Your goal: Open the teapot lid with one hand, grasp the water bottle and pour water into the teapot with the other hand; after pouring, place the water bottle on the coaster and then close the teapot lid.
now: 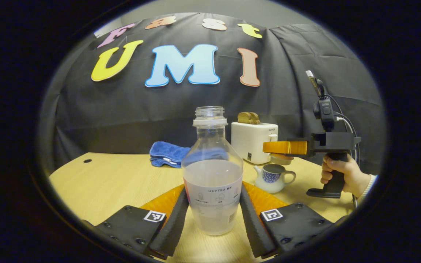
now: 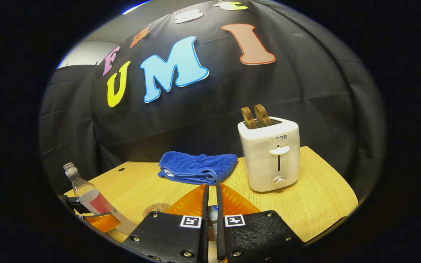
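Clear water bottle (image 1: 212,171) is being pinched by our left claw (image 1: 212,215) for pouring; our right claw (image 2: 210,215) is pinching the teapot lid (image 2: 213,212), keeping the teapot (image 1: 273,178) open.

wall: black cloth (image 2: 203,117) (creased) | table: light wood (image 2: 316,204) | upper corner: perhaps pale wall (image 2: 82,53)

Open water bottle (image 1: 212,171) btwn left gripper (image 1: 212,219) fingers (image 1: 172,223); right gripper (image 1: 281,148) w/ lid (image 1: 281,158) over teapot (image 1: 273,178)
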`<state>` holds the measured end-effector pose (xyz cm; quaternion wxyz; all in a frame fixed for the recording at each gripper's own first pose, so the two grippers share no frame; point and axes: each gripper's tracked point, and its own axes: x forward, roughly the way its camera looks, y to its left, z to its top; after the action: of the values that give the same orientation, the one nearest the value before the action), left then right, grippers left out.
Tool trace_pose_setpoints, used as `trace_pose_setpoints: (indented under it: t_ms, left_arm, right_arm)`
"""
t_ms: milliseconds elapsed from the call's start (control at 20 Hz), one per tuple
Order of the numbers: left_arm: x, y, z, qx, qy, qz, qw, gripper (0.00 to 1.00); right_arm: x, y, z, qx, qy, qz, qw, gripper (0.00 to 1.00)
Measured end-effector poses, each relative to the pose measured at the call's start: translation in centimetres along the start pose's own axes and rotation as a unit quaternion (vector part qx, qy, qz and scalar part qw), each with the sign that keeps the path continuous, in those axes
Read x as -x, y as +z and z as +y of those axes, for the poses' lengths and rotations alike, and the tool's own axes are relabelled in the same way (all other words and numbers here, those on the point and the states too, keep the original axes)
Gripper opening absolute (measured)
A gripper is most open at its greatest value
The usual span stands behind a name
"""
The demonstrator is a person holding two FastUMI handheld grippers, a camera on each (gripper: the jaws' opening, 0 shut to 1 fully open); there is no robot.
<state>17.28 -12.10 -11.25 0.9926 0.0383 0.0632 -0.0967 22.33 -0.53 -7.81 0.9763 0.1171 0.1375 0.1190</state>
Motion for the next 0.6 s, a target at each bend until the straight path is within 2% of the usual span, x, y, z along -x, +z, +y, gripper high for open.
trace_pose_setpoints:
  t_ms: [600]
  left_arm:
    - [-1.5, 1.0, 0.5, -0.007, 0.007, -0.020, 1.000, 0.85]
  right_arm:
    - [0.3, -0.2, 0.5, 0.025, 0.000, -0.004, 1.000, 0.09]
